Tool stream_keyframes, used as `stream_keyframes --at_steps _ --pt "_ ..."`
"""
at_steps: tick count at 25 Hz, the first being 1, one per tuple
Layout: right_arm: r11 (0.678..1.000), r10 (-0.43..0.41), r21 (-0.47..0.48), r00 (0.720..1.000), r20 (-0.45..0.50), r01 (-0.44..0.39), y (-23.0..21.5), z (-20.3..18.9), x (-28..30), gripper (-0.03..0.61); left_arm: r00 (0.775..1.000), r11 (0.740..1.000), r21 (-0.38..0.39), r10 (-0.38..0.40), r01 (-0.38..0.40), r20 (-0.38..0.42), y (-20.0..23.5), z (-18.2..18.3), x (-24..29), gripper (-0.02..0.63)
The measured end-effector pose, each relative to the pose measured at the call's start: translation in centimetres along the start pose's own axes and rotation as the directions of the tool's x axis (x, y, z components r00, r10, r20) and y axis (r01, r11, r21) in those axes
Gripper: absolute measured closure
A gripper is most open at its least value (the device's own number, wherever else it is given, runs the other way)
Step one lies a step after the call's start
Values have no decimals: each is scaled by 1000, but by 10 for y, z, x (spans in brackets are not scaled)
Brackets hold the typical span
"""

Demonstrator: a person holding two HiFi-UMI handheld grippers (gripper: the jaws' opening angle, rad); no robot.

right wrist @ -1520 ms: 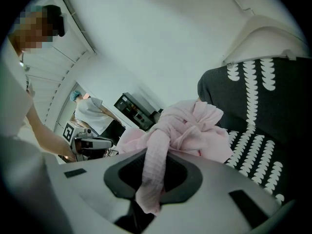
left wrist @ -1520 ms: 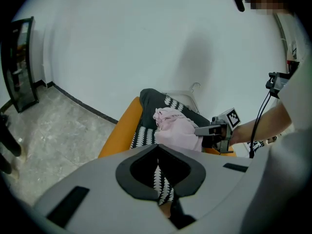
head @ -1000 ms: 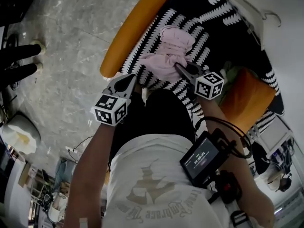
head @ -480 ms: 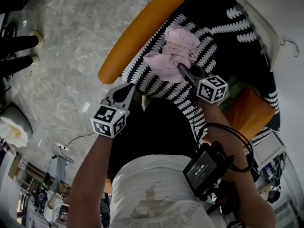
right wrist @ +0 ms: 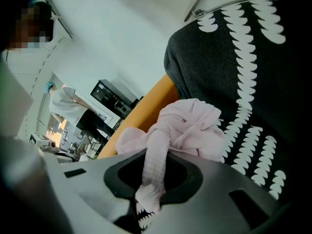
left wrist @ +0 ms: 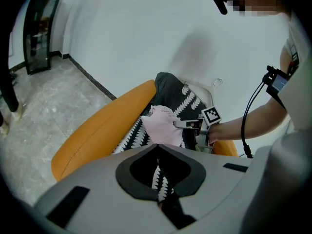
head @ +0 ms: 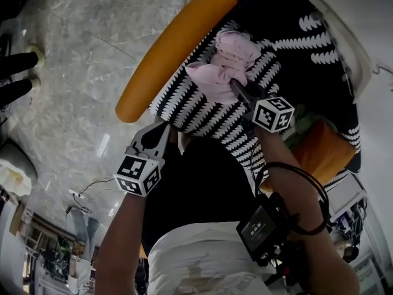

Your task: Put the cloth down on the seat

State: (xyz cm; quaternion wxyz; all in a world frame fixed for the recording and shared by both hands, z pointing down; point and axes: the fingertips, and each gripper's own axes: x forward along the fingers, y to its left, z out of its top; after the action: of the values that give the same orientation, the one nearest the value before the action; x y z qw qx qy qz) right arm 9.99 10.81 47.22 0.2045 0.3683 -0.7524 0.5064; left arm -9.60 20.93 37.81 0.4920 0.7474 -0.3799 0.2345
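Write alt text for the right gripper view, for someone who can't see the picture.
The right gripper is shut on a twisted strand of a pink cloth, whose bunched bulk sits over a black seat cover patterned in white. An orange chair edge and a white wall lie behind.

Even, soft indoor light, with a pale sheen on the stone floor (head: 80,78). Wide lenses bend and darken every edge. The right gripper view is hazy.
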Motion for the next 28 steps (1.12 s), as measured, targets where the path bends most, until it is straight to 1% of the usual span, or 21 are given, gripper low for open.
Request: stream_keyframes --at_steps 4,8,11,15,21,23,28 --pt "1000 -26 -1 1000 3 26 -15 12 17 505 1000 1000 -27 12 -12 1 9 -1 6 601" --pt "998 -62 15 998 33 61 -30 24 30 505 1000 999 -31 15 -15 3 13 2 12 601" --pt "996 -87 17 995 45 86 -45 33 33 505 1000 999 -38 15 -15 -3 5 3 22 603" --pt "994 -105 14 993 53 104 -63 53 30 505 1000 999 -36 16 -16 -17 -15 14 34 601" --pt "993 -122 -4 992 37 122 -62 38 51 500 999 999 -35 20 -21 -39 0 6 32 601" --pt "993 -118 -20 993 28 118 -64 31 56 495 999 999 -28 19 -21 -42 4 2 36 601" --pt "994 -107 -15 994 -9 107 -58 24 72 475 999 1000 -13 7 -8 -50 9 4 39 601"
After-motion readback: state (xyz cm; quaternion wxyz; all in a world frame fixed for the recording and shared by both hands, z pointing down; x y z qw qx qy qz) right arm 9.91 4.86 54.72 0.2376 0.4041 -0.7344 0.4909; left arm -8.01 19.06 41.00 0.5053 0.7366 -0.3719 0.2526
